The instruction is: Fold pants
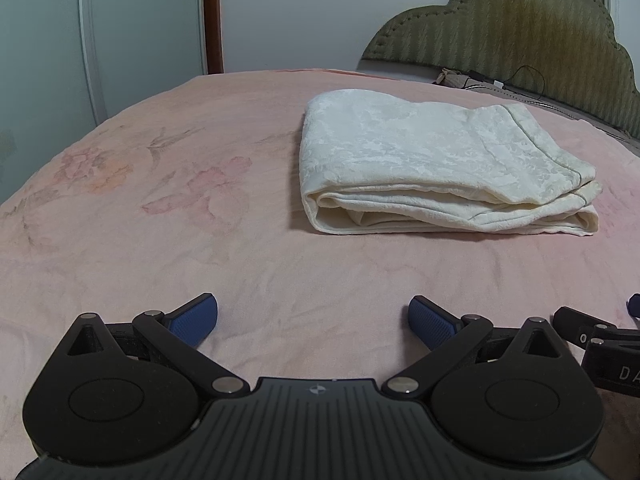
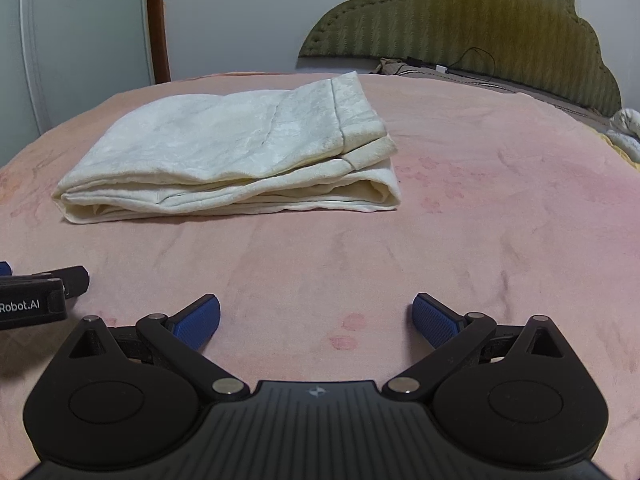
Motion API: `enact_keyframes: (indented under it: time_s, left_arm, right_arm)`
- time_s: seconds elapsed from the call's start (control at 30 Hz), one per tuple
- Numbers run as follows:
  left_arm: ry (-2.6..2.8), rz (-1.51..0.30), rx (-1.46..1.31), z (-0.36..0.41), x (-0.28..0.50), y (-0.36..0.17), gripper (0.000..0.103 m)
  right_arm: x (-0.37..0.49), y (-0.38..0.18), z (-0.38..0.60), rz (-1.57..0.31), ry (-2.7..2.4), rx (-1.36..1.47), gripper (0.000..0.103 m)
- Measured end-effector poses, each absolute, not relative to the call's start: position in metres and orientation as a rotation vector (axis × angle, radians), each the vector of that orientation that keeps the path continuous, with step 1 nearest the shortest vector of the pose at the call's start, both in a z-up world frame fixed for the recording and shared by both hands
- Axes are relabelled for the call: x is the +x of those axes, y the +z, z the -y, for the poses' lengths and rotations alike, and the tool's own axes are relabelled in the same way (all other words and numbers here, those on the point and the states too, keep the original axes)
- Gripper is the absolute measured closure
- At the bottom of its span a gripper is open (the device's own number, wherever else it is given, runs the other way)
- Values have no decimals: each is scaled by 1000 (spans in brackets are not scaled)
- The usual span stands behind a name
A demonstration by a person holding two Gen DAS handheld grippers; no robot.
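I am looking across a bed covered by a pink flowered blanket, with a green padded headboard at the far end and a pale wall behind it. A black cable trails along the foot of the headboard, well away from my work.

The pants lie on the blanket ahead of both cameras, cream-coloured and already stacked into a thick rectangle of several layers. From the left camera they sit ahead and to the right; from the right camera, ahead and to the left, so they are between my two tools. By my reading the folding is finished or nearly so.

The left gripper hangs low over bare blanket, its blue fingers spread wide and holding nothing. The right gripper is the same: spread, empty, well short of the cloth. Each tool shows at the edge of the other's view, so they are close side by side.

The risks I see: the top layer's hemmed edge sits loose and slightly offset, so a careless nudge could slide it and undo the stack. Pinching low could catch the blanket along with the cloth. And the two tools could knock together.
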State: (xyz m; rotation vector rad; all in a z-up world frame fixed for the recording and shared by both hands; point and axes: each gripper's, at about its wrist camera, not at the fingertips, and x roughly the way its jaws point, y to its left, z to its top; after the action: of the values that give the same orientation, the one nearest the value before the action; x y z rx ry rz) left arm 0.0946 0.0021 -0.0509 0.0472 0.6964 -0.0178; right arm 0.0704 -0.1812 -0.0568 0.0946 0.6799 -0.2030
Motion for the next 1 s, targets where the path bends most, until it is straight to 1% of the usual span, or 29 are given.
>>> enact_keyframes:
  time_s: [0.33, 1.0]
  left_arm:
    - [4, -694, 55, 1, 94, -51, 0]
    - [23, -694, 48, 2, 96, -52, 0]
  right_arm:
    - [70, -55, 185, -672, -138, 54, 0]
    - [69, -57, 186, -679, -149, 84, 0]
